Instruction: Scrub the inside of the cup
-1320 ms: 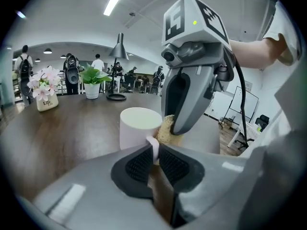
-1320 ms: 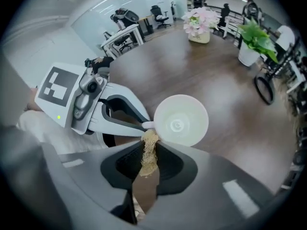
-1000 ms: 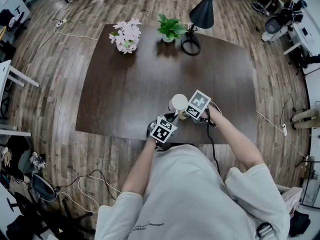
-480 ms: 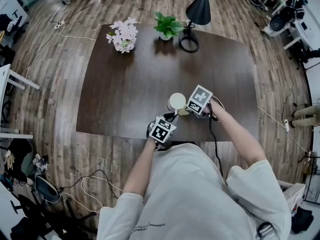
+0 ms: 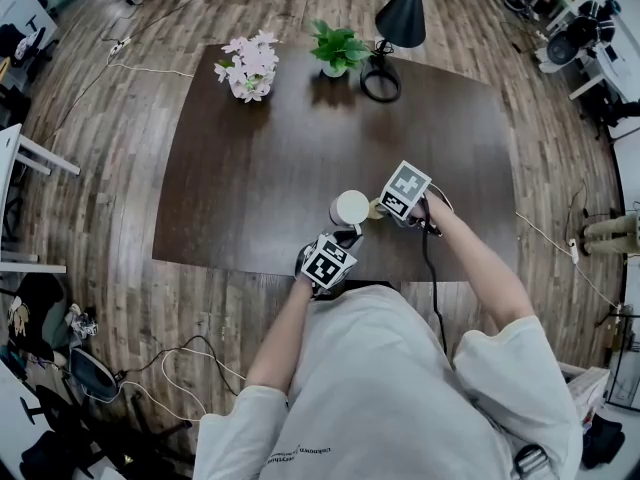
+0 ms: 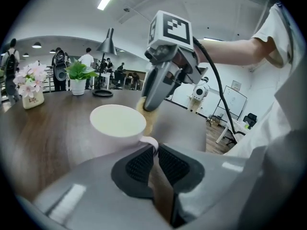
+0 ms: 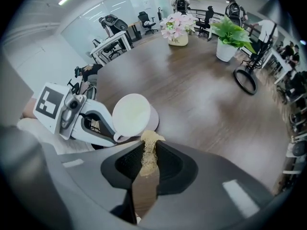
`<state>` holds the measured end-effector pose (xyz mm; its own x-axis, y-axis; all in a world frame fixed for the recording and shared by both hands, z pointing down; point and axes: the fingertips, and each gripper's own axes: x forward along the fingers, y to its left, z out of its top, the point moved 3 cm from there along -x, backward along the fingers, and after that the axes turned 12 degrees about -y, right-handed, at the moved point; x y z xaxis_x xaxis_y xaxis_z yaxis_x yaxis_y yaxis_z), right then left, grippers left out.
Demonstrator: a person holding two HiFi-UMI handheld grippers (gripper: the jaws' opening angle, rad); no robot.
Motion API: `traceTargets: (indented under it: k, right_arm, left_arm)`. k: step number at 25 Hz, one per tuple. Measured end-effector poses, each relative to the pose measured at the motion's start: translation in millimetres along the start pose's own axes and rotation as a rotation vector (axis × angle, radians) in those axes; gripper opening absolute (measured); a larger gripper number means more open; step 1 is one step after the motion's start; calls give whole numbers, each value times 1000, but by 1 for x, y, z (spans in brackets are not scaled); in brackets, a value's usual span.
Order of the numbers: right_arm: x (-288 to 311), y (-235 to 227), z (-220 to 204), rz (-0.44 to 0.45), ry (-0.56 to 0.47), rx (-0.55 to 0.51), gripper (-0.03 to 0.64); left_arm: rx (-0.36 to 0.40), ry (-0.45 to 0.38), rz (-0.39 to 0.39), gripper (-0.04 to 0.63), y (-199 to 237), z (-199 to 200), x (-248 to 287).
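A white cup (image 5: pixel 350 208) stands upright near the front edge of the dark table (image 5: pixel 260 168). My left gripper (image 5: pixel 338 243) is shut on the cup's handle (image 6: pixel 149 143), which sits pinched between its dark pads (image 6: pixel 141 164). The cup (image 6: pixel 117 123) looks empty inside. My right gripper (image 5: pixel 382 208) is shut on a yellowish sponge (image 7: pixel 147 155). The sponge's tip (image 6: pixel 146 118) hangs just outside the cup's rim on the right side, and the cup (image 7: pixel 133 114) lies ahead of the right jaws. The right gripper (image 6: pixel 156 92) leans down beside the cup.
At the table's far edge stand a pink flower pot (image 5: pixel 250 68), a green plant (image 5: pixel 337 50) and a black lamp (image 5: pixel 402 18) with a ring base (image 5: pixel 380 80). A black cable (image 5: pixel 430 268) trails from the right gripper. People and office chairs are far behind.
The right gripper with the sponge has drawn slightly away from the cup, to the right and farther back. The cup and left gripper have shifted a little.
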<state>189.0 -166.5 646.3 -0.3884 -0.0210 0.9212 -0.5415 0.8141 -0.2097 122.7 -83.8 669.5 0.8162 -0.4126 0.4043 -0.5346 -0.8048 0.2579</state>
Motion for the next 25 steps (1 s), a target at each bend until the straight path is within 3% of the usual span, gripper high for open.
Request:
traceTargets:
  k: [4,15,25]
  right_arm:
    - [-3,-1,11,5,-18,5,92]
    - [-8,5,26,15,3,-59,92]
    - [-18,6,24,8,57,-116,91]
  left_arm:
    - [29,15,-64,31,-13,-4,4]
    - [-7,12,-168,29,-28,-4,1]
    - [38,37,-301,29,-46,-2,10]
